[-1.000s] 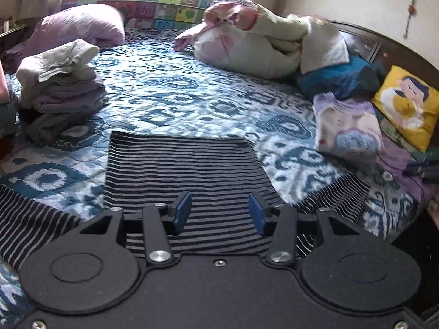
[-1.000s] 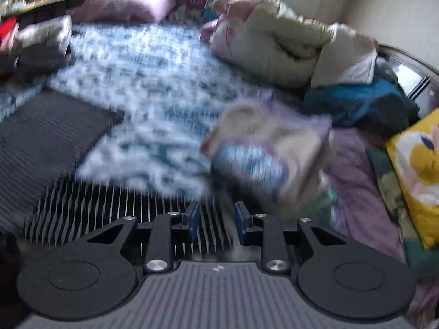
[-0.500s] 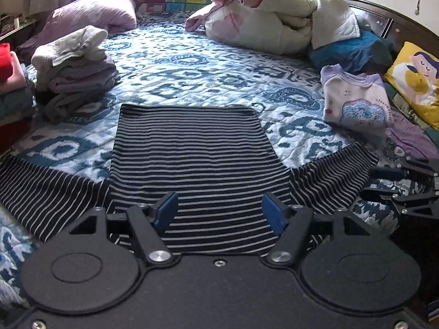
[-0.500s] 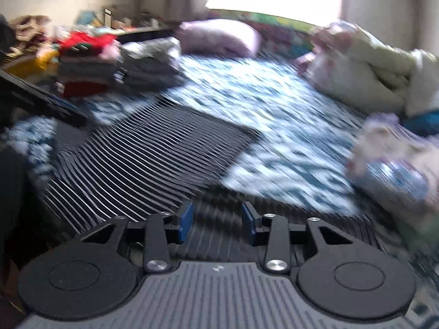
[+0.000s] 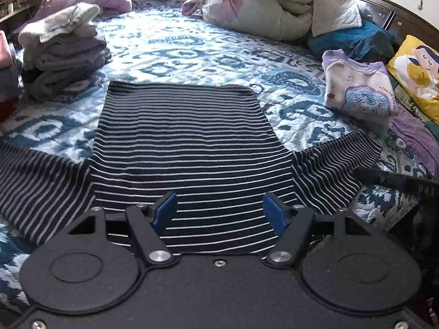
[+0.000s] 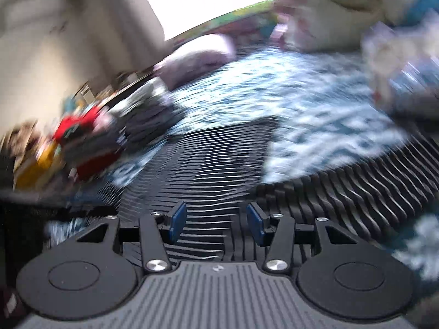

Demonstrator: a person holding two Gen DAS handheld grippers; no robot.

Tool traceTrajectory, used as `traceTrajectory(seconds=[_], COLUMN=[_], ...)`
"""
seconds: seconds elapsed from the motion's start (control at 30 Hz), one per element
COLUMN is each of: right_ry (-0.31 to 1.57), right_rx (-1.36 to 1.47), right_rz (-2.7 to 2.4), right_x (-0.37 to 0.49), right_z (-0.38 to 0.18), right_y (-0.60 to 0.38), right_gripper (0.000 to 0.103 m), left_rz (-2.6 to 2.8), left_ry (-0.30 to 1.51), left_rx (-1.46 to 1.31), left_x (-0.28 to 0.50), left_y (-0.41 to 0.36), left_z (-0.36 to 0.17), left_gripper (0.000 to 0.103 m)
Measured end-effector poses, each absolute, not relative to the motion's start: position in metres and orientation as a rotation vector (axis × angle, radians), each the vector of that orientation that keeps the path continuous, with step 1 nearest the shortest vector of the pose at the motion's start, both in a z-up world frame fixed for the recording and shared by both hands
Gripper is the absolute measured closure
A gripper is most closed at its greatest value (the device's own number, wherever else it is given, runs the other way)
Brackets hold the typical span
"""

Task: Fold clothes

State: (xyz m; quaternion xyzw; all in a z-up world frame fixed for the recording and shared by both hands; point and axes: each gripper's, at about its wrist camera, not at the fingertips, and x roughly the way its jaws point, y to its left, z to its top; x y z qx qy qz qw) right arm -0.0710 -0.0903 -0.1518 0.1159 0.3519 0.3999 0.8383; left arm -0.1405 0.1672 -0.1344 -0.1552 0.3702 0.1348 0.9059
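black and grey stripes fill the foreground: a long-sleeved shirt (image 5: 186, 142) lies flat on a blue patterned quilt (image 5: 192, 52), both sleeves spread outward. the left gripper (image 5: 219, 212) hovers above its near edge, jaws wide and holding nothing. the right gripper (image 6: 216, 220), seen through heavy motion blur, sits over the shirt beside the right sleeve (image 6: 356, 183), jaws parted and empty. the step at hand looks like a sleeve fold; done well, each gripper pinches only one layer near the seam and carries the sleeve straight across the body. further back sit a stack of folded clothes (image 5: 63, 52), a folded lilac top (image 5: 359, 87) and a bundled duvet (image 5: 274, 5).
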Motion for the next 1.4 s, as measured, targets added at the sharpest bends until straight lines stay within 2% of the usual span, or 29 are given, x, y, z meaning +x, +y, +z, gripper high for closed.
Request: traceTrajectory(seconds=[0.23,0.43,0.77,0.87,1.33,1.4], right_ry=[0.831,0.816,0.767,0.753,0.709,0.716], right_rx=[0.582,0.779,0.793,0.807,0.837,0.813], right_rz=[0.506,0.334,0.264,0.253,0.232,0.251], right_x=[-0.026,-0.003,0.026,0.033,0.041,0.045], right_z=[-0.204,-0.237,-0.241,-0.246,-0.250,-0.247], right_y=[-0.179,-0.235,-0.256,-0.261,-0.270,-0.266], right_gripper=[0.053,0.053,0.053,0.054,0.056,0.063], left_rz=[0.210,0.030,-0.107,-0.093,-0.052,-0.046], left_ry=[0.730,0.687,0.717,0.739,0.788,0.789], left_rx=[-0.347,-0.165,0.115,0.167,0.330,0.359], left_x=[-0.133,-0.119,-0.103,-0.099,-0.094,-0.094], left_y=[0.161,0.116,0.046,0.039,0.024,0.020], left_z=[-0.150,-0.150,-0.182,-0.193,-0.210,-0.212], left_gripper=[0.035,0.035,0.035,0.041,0.044,0.046])
